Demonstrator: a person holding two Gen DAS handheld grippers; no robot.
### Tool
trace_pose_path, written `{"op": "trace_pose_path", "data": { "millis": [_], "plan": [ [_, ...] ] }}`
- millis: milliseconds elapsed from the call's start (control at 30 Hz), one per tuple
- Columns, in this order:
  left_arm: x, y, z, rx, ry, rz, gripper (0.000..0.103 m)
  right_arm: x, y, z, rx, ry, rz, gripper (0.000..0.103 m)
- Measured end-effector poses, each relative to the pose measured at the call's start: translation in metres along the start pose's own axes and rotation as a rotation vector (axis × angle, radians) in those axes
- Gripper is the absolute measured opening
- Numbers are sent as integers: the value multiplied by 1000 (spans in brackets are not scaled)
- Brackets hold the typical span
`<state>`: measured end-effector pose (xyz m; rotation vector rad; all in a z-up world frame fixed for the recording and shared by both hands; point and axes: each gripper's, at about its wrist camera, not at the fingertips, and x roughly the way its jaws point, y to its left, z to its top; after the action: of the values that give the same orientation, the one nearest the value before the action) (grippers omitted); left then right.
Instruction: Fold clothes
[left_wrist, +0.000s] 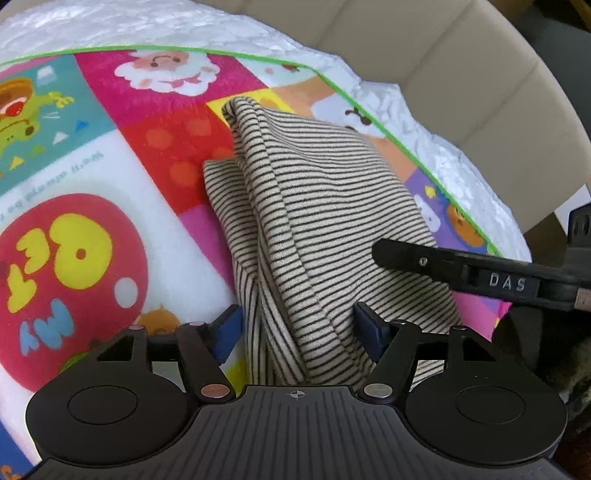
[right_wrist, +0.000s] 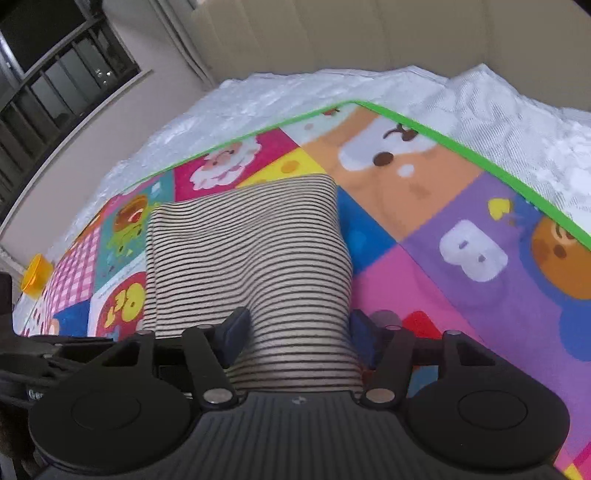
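The striped garment (left_wrist: 314, 221), cream with thin dark stripes, lies folded on a bright cartoon-print play mat (left_wrist: 110, 177) edged in green. The mat rests on a white textured bed cover (left_wrist: 443, 122), with a beige padded headboard (left_wrist: 461, 55) behind it in the upper right of the left wrist view.

In that view the garment runs from the middle of the frame down to the bottom centre, where it passes between the blue pads of the left hand-held gripper (left_wrist: 301, 332). The jaws stand spread on either side of the cloth; whether the pads press on it cannot be told.

The right hand-held gripper (right_wrist: 299, 336) also has the striped cloth between its blue pads at the lower centre of its own view, jaws partly apart. Whether it pinches the fabric cannot be told either. One of its black fingers reaches in from the right edge of the left wrist view, over the garment.

A small yellow object (right_wrist: 35, 275) sits at the far left edge of the right wrist view.
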<state>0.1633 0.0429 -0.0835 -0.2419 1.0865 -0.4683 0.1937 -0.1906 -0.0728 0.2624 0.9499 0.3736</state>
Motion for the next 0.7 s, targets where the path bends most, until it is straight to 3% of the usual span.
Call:
{"op": "trace_pose_path", "data": {
  "millis": [167,267,367,467,567,600,667,700],
  "plan": [
    [-1,3,2,-22,-4,-6,75,-26,15,5,-64,-124,31,59],
    [-4,5,2,-29,-10,-14,75,-30,34,16,-117,-143,97,43],
    [-5,7,1,-29,-3,-22,75,-12,60,22,-220,-101,104,40],
    [-2,13,0,-40,8,-23,76,32,73,24,-317,59,31,40],
    [-2,12,0,-42,7,-20,78,30,79,32,-361,71,35,41],
    [-1,11,0,-35,8,-19,78,20,74,37,-334,52,67,45],
    [-1,10,0,-31,7,-16,80,3,58,45,-277,-8,98,70],
    [-1,10,0,-31,8,-16,80,-4,45,45,-253,-26,96,88]
  ]
}}
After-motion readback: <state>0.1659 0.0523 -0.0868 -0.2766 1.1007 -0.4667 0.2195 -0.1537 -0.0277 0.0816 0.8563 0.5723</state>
